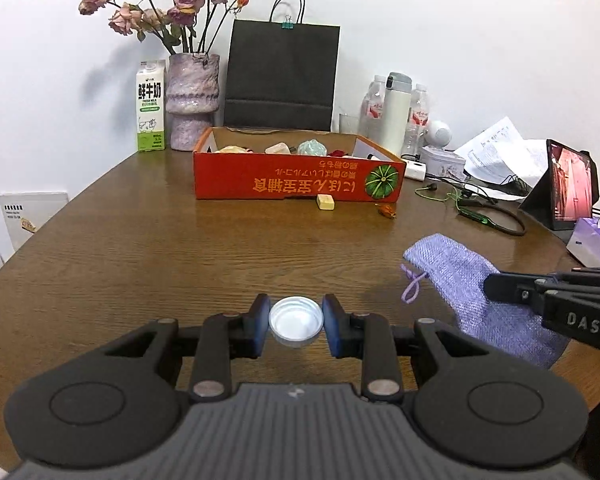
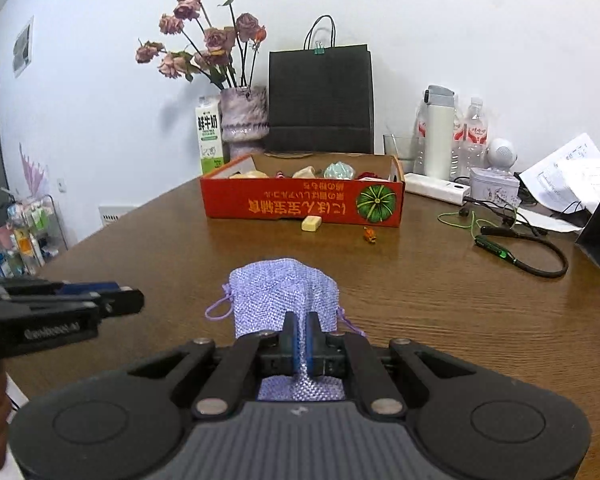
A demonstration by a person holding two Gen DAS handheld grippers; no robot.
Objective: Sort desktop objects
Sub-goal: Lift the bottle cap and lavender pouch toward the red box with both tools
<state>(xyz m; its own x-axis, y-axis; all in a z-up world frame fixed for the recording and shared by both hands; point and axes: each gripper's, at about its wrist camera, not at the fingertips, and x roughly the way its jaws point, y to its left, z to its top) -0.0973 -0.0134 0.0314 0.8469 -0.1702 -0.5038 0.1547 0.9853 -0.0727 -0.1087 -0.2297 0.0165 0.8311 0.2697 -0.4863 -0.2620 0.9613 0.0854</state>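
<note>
My left gripper (image 1: 296,326) is shut on a white bottle cap (image 1: 296,324), held hollow side up between its blue pads above the wooden table (image 1: 140,248). My right gripper (image 2: 301,338) is shut on a lilac woven drawstring pouch (image 2: 280,292), pinching a fold of its cloth. That pouch (image 1: 480,296) also shows at the right of the left wrist view, with the right gripper's fingers (image 1: 512,286) on it. The left gripper's fingers (image 2: 100,298) show at the left edge of the right wrist view. Far across the table stands an orange cardboard box (image 1: 296,184) holding several small items.
A yellow block (image 1: 326,202) and a small orange object (image 1: 387,211) lie before the box. Behind stand a milk carton (image 1: 151,106), flower vase (image 1: 194,102) and black paper bag (image 1: 282,72). Bottles (image 1: 394,112), cables (image 1: 488,212), papers, a tablet (image 1: 568,184) and a tissue pack (image 1: 596,236) crowd the right.
</note>
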